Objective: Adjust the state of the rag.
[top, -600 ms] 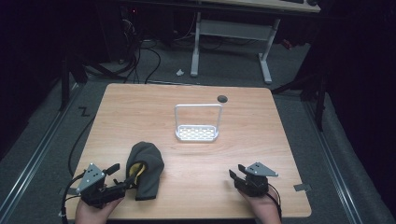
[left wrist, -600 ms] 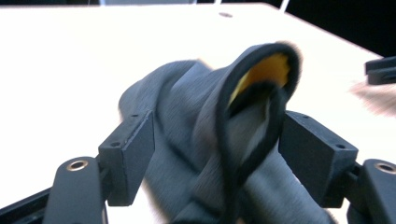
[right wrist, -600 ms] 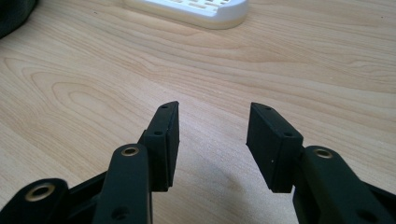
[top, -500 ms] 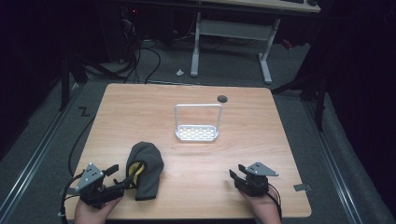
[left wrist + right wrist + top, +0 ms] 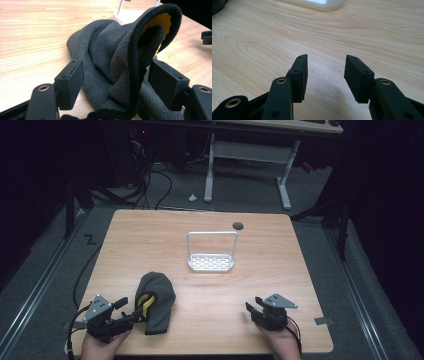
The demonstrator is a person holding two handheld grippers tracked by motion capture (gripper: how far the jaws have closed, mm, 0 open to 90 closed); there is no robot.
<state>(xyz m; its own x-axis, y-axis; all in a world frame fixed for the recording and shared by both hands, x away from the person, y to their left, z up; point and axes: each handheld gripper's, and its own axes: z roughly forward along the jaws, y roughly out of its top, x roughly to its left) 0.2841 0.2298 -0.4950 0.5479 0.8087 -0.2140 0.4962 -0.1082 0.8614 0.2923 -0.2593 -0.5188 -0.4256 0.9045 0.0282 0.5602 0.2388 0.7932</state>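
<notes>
A dark grey fleece cloth [image 5: 159,304] with a yellow lining lies crumpled at the table's front left. My left gripper [image 5: 131,309] points at its near edge. In the left gripper view a raised fold of the cloth [image 5: 107,45] stands between the jaws of that gripper [image 5: 116,67], which are spread wide and not pressing it. My right gripper [image 5: 253,309] rests low at the front right, open, with bare wood between its fingers [image 5: 325,60].
A white wire rack [image 5: 211,261] with a perforated base stands mid-table; its base edge [image 5: 314,4] lies ahead of the right gripper. A round dark hole [image 5: 238,225] sits in the wooden table [image 5: 300,270] behind it. Desk legs and cables stand beyond the far edge.
</notes>
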